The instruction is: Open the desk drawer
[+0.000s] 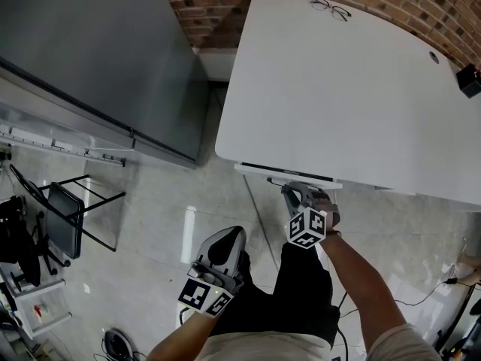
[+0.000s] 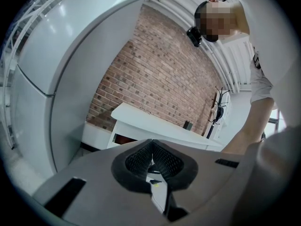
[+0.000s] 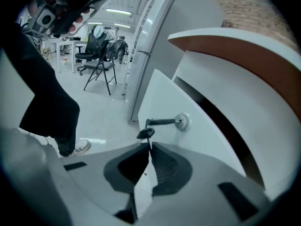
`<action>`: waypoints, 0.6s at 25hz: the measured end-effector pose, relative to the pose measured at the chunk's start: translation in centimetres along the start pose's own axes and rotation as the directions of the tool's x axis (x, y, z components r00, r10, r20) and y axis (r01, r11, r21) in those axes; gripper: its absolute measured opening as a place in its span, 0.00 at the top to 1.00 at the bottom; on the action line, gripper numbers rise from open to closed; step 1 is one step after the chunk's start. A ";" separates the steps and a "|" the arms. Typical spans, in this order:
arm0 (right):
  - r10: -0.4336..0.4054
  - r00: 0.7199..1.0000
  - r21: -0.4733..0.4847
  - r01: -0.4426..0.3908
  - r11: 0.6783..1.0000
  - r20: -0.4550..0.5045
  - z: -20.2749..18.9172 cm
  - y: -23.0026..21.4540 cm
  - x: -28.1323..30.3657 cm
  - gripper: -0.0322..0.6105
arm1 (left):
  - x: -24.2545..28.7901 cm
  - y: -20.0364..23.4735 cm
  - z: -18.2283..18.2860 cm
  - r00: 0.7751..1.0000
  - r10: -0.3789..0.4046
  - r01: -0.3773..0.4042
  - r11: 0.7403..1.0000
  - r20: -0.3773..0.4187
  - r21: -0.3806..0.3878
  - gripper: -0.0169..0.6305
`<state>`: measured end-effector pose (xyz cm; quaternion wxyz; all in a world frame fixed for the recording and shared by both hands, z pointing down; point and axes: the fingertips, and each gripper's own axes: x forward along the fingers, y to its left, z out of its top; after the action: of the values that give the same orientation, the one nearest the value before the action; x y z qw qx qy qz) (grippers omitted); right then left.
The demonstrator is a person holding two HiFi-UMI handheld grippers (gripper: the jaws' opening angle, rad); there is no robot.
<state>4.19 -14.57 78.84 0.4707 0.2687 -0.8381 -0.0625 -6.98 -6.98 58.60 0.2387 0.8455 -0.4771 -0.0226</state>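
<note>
The white desk (image 1: 338,89) has a shallow drawer (image 1: 254,169) under its front edge, with a dark gap above the drawer front. My right gripper (image 1: 298,193) is right at that front. In the right gripper view a key (image 3: 162,122) sticks out of the round lock (image 3: 181,122) on the white drawer front (image 3: 197,149). A second black-headed key (image 3: 146,133) hangs from it, its blade between the jaws of my right gripper (image 3: 149,147), which is shut on it. My left gripper (image 1: 225,241) hangs low beside my leg, away from the desk, shut and empty (image 2: 151,155).
A large grey cabinet (image 1: 98,59) stands left of the desk, against the brick wall (image 1: 218,6). Glasses (image 1: 331,7) and a small black object (image 1: 470,80) lie on the desktop. A black folding chair (image 1: 68,216) stands on the tiled floor at the left.
</note>
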 end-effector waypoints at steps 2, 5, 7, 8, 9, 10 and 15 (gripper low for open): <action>0.004 1.000 0.010 -0.004 1.000 0.003 -0.1 0.7 -0.4 0.91 | 0.0 -0.2 0.0 1.000 -0.002 0.002 1.000 -0.007 -0.003 0.96; 0.010 1.000 0.033 -0.010 0.999 0.005 0.0 1.3 -0.9 0.91 | 0.0 -0.4 0.3 1.000 -0.003 0.003 1.000 -0.012 -0.002 0.96; 0.016 1.000 0.040 -0.016 0.999 0.007 0.1 1.8 -1.1 0.91 | -0.1 -0.4 0.4 1.000 0.001 -0.001 1.000 -0.017 -0.005 0.96; 0.018 1.000 0.041 -0.019 0.999 0.008 0.1 2.0 -1.3 0.91 | -0.1 -0.3 0.5 1.000 0.003 -0.003 1.000 -0.020 -0.008 0.96; 0.021 1.000 0.043 -0.022 0.999 0.010 0.1 2.3 -1.4 0.91 | -0.2 -0.3 0.5 1.000 0.005 -0.005 1.000 -0.023 -0.011 0.96; 0.024 1.000 0.047 -0.024 0.999 0.011 0.1 2.5 -1.5 0.91 | -0.2 -0.3 0.4 1.000 0.006 -0.007 1.000 -0.027 -0.015 0.96; 0.029 0.999 0.072 -0.030 0.997 0.014 0.1 2.8 -1.8 0.91 | -0.2 -0.6 0.3 0.999 0.007 -0.008 1.000 -0.043 -0.023 0.96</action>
<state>3.74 -11.33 78.41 0.4560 0.2728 -0.8467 -0.0270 -6.74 -6.67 58.03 0.2589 0.8410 -0.4749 -0.0090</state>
